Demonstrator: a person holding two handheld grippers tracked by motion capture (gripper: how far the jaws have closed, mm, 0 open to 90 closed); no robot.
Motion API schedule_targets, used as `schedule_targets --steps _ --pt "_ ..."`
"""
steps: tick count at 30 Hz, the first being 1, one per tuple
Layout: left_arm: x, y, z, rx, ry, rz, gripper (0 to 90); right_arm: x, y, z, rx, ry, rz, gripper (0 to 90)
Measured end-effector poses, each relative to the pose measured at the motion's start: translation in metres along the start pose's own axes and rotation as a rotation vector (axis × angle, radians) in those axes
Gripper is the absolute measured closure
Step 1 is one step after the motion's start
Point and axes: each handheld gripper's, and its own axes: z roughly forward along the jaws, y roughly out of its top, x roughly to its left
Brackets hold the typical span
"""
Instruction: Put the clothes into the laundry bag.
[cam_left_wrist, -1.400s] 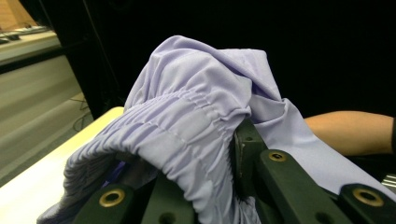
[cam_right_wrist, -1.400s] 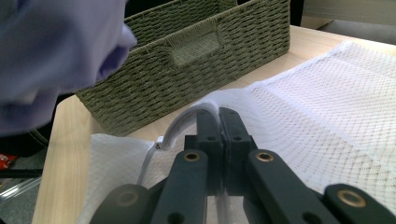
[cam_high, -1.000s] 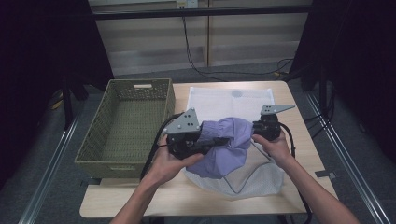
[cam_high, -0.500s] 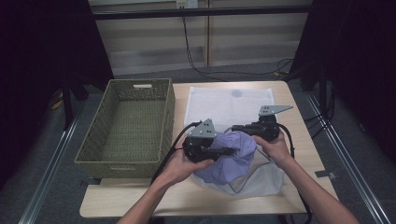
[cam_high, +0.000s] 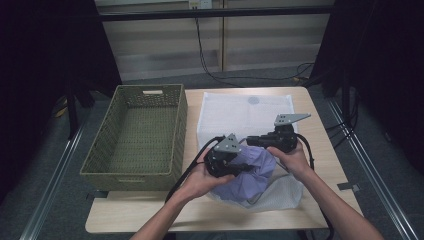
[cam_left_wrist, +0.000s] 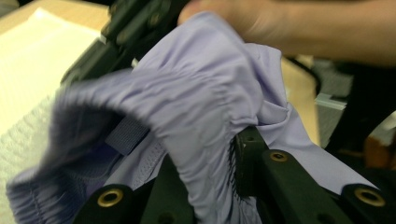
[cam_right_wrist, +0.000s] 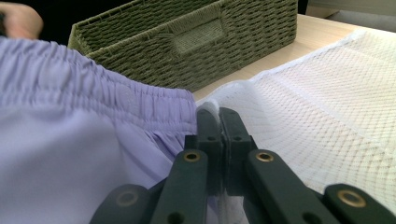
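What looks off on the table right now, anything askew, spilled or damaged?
Nothing spilled or torn. The lavender garment is bunched, half in the white mesh bag. The left gripper clamps its gathered waistband. The right gripper pinches the bag's edge. The wicker basket sits square and empty.

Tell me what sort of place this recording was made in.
Probably a lab recording station, not a home: a small wooden table ringed by dark curtains, a cable down the back wall, metal floor rails.
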Motion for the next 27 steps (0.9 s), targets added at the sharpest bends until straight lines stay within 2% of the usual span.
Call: schedule_targets --steps 2,3,8,11,14,16,17,21,22,26,27 --pt "0.003 -0.002 0.004 0.03 0.017 0.004 80.9 0.0 0.0 0.0 0.006 0.002 0.005 88.8" --pt "0.005 -0.003 0.005 0.028 0.007 -0.006 80.8 0.001 0.0 0.001 0.007 0.005 0.003 88.8" --pt "0.009 -0.008 0.011 0.058 0.015 -0.017 80.8 0.001 0.0 0.001 0.009 0.005 0.0 88.8" --pt "0.008 -0.011 0.017 0.063 0.003 -0.025 80.9 0.002 0.001 0.0 0.005 0.008 0.003 88.8" --pt "0.007 -0.01 0.022 0.082 -0.009 -0.009 80.9 0.002 0.002 -0.001 -0.001 0.005 0.0 88.8" --pt "0.002 -0.008 0.023 0.073 -0.019 -0.011 80.9 0.002 0.003 -0.002 -0.006 0.005 0.0 88.8" --pt "-0.002 -0.004 0.021 0.064 -0.038 0.011 80.9 0.002 0.004 -0.004 -0.012 0.002 0.002 88.8" --pt "-0.008 0.004 0.018 0.039 -0.06 0.022 80.9 0.001 0.004 -0.006 -0.019 -0.002 0.005 88.8" --pt "-0.009 0.007 0.018 0.036 -0.048 0.032 80.8 0.001 0.005 -0.007 -0.024 -0.001 0.004 88.8" --pt "-0.001 0.017 0.019 0.016 -0.015 0.024 80.7 0.001 0.006 -0.008 -0.031 -0.004 0.007 88.8" --pt "0.003 0.018 0.02 -0.002 -0.013 0.01 80.7 0.001 0.006 -0.008 -0.032 -0.005 0.007 88.8"
